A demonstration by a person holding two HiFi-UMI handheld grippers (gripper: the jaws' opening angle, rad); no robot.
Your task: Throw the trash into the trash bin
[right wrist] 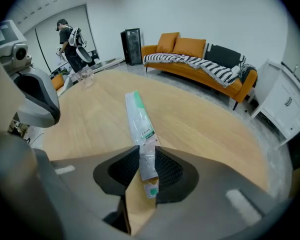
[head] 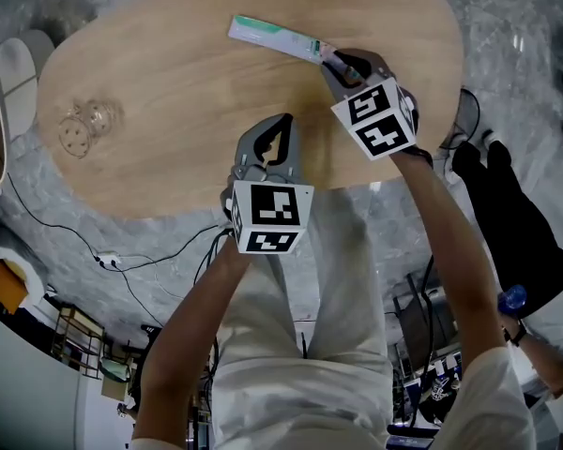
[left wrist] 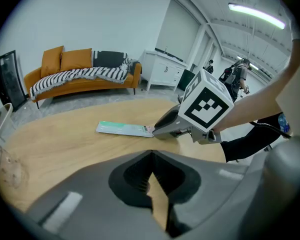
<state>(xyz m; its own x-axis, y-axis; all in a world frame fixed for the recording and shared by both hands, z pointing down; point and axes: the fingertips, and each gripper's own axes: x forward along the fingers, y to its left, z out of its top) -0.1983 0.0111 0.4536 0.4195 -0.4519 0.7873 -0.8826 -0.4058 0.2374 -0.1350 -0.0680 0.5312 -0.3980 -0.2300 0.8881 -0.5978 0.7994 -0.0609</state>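
A long flat wrapper, white and green, lies on the far part of the oval wooden table. My right gripper points steeply down at the wrapper's right end and is shut on it. In the right gripper view the wrapper runs away from the jaws, its near end pinched between the pads of the right gripper. My left gripper hovers over the table's near edge, shut and empty, apart from the wrapper. No trash bin is in view.
A clear plastic cup lies on the table's left side. Cables trail over the floor below the near edge. A person in black stands at the right. An orange sofa and white cabinets stand beyond the table.
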